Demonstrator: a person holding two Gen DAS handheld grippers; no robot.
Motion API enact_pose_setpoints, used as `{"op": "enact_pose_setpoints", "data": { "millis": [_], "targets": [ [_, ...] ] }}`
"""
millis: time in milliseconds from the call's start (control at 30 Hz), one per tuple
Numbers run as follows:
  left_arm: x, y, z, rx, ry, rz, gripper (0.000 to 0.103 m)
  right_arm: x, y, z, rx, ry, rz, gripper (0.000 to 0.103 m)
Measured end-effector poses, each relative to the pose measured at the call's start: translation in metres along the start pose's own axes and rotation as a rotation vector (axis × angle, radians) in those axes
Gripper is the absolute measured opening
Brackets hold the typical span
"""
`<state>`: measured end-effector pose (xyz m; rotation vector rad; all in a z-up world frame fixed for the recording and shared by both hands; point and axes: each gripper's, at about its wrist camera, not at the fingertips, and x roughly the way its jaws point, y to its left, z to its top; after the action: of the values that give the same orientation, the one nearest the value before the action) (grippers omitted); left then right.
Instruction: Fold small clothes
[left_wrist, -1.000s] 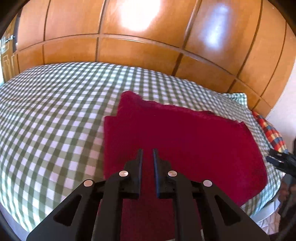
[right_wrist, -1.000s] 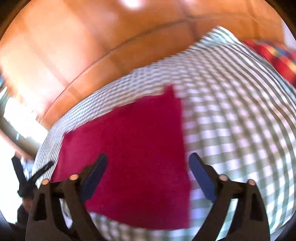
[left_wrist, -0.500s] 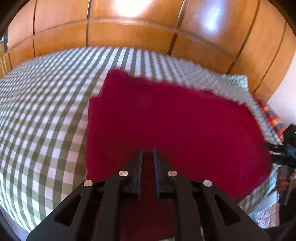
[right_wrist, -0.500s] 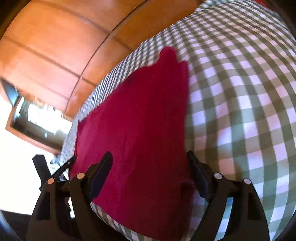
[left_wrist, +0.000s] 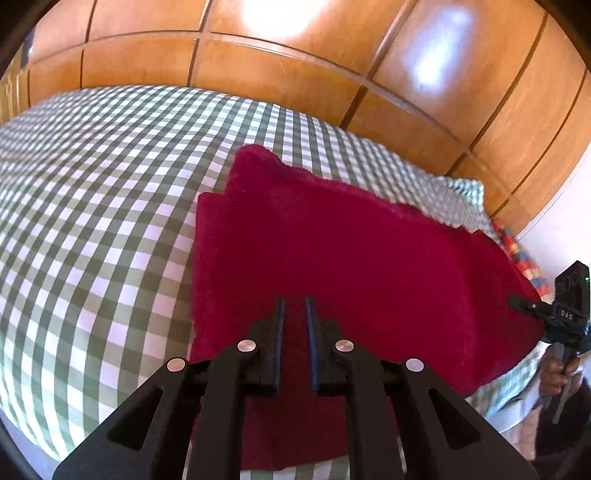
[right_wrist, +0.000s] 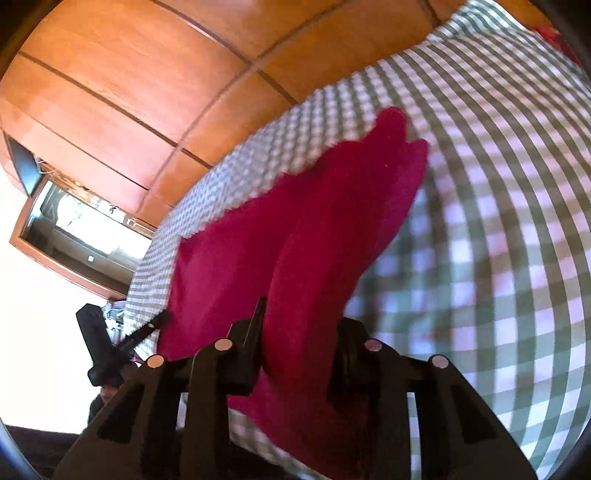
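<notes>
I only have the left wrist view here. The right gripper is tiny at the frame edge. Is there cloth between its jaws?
Observer: Yes. The right wrist view shows a raised fold of the red cloth between the jaws of the right gripper, which are closing.
Operator: What lies to the right of that fold?
Observer: Bare checked bedspread.
Operator: Anything on the far wall?
Observer: A wood-framed pane, either window or mirror.

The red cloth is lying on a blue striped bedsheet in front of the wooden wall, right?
Not quite. The red cloth lies on a green and white checked bedsheet, not a blue striped one. The left wrist view shows this. The wooden wall does stand behind it.
</notes>
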<state>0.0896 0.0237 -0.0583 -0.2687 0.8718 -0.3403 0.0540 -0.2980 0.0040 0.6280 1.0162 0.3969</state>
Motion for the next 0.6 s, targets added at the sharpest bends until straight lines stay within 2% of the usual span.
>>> {"op": "enact_pose_setpoints", "data": {
  "millis": [133,233,333,467,600],
  "targets": [
    [-0.011,0.012,0.002,-0.038,-0.01,-0.097,0.009,0.005,0.052,0.013,-0.075,-0.011,0.037,0.029],
    [-0.008,0.017,0.0,-0.033,0.017,-0.127,0.009,0.021,0.091,0.021,-0.131,0.002,0.051,0.028],
    [0.002,0.023,-0.004,-0.045,0.054,-0.129,0.009,0.057,0.138,0.023,-0.208,0.057,0.072,0.028],
    [0.01,0.033,-0.011,-0.081,0.077,-0.167,0.009,0.121,0.2,0.01,-0.334,0.162,0.078,0.027],
    [0.01,0.036,-0.014,-0.092,0.076,-0.183,0.009,0.183,0.23,-0.007,-0.384,0.254,0.059,0.026]
  ]
}}
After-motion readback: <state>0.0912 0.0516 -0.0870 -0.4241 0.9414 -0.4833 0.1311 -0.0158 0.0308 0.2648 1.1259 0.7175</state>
